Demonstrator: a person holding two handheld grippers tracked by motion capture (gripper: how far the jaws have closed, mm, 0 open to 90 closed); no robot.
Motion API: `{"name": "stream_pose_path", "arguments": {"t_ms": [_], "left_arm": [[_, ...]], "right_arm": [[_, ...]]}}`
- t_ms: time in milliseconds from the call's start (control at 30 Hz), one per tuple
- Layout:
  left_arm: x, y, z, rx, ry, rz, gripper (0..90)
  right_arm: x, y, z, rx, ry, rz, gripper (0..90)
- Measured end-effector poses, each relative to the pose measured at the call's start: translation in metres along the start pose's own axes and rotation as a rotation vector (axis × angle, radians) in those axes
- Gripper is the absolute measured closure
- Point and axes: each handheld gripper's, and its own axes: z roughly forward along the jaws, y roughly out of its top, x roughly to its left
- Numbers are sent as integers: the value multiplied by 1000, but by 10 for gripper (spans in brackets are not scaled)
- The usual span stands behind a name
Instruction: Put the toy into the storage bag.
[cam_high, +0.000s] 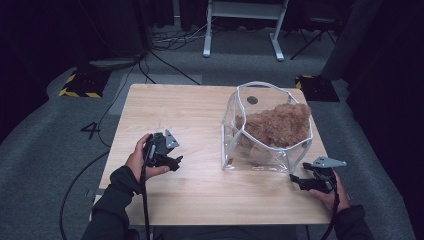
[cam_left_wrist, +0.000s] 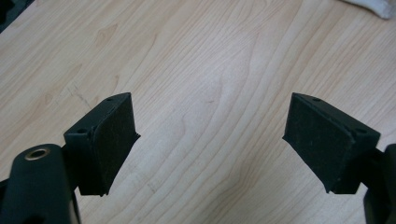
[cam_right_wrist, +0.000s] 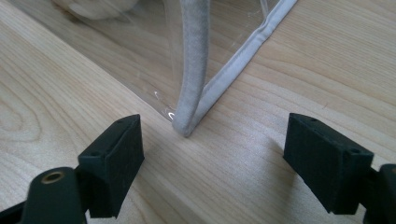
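Pale wood-grain table (cam_high: 200, 125); a clear plastic bag (cam_high: 260, 150) piped in white-grey trim (cam_right_wrist: 191, 70) holds a fluffy tan-brown plush (cam_high: 280, 125); both black grippers, left (cam_left_wrist: 210, 140) and right (cam_right_wrist: 212, 158), carry grey plates; grey carpet (cam_high: 45, 150), yellow-black hazard stripes (cam_high: 80, 92)

One wooden table (cam_high: 200, 190) carries one clear bag with white piping (cam_high: 235, 150) holding one brown fluffy mass (cam_high: 280, 125) (what it is cannot be told), and two hand-held grippers, the left gripper (cam_high: 172, 160) and the right gripper (cam_high: 300, 181).
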Motion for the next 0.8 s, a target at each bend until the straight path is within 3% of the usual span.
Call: {"name": "stream_pose_path", "arguments": {"t_ms": [700, 800], "left_arm": [[4, -40, 8, 19, -19, -74, 168], [8, -45, 7, 5, -51, -117, 167]], "right_arm": [[0, 0, 0, 0, 0, 0, 198], [0, 0, 0, 0, 0, 0, 198]]}}
